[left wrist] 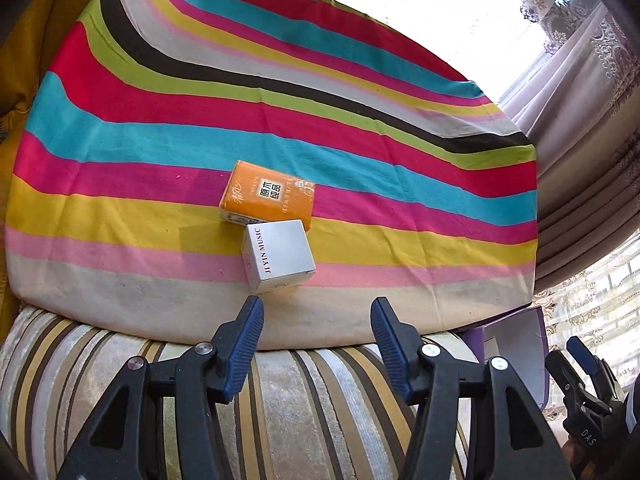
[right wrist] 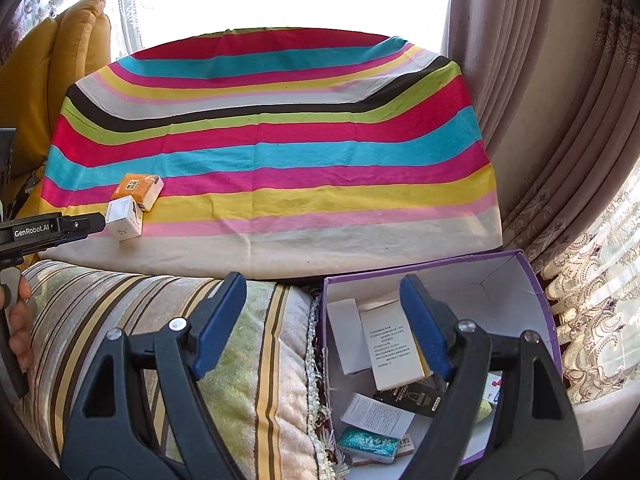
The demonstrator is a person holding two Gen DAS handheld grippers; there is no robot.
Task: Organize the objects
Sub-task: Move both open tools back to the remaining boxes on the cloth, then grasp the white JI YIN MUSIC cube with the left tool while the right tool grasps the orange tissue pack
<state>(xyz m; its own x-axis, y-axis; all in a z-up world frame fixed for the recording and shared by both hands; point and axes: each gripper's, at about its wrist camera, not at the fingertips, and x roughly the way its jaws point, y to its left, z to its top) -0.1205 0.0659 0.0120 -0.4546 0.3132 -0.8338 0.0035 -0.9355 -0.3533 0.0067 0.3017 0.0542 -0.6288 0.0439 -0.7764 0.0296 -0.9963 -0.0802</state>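
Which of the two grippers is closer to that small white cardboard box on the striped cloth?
Left. The left gripper hangs open just before the small white cardboard box; the right gripper is far off, over the purple bin.

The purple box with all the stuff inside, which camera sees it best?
The right wrist view. It looks down into the purple box, showing the packets and cartons inside. The left wrist view catches only a corner of the purple box at its right edge, contents hidden.
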